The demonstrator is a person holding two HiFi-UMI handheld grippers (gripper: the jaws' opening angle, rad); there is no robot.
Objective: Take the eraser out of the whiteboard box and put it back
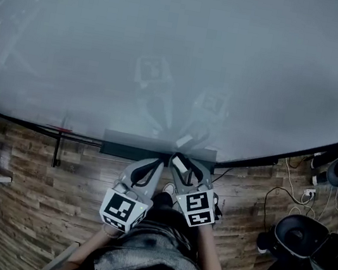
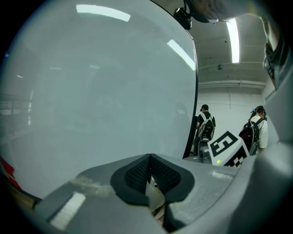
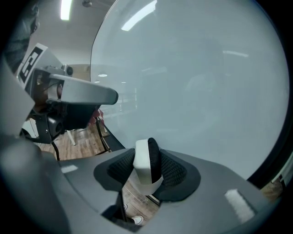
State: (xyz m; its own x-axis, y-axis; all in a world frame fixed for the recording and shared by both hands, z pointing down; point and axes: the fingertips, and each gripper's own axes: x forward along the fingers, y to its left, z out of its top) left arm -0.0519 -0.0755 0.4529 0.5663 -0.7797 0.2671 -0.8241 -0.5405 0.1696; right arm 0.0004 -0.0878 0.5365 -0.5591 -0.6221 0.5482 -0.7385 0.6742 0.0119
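The eraser is a white block with a black felt side. It sits between the pads of my right gripper, which is shut on it just in front of the dark whiteboard box at the board's lower edge. In the right gripper view the eraser stands upright in the right gripper, pressed from both sides. My left gripper is beside it on the left, shut with nothing in it. In its own view the left gripper has its pads meeting. The whiteboard fills the space ahead.
Wooden floor lies below the board. A stand leg drops from the board's frame at the left. Black equipment and cables crowd the right. Two people stand beyond the board's right edge.
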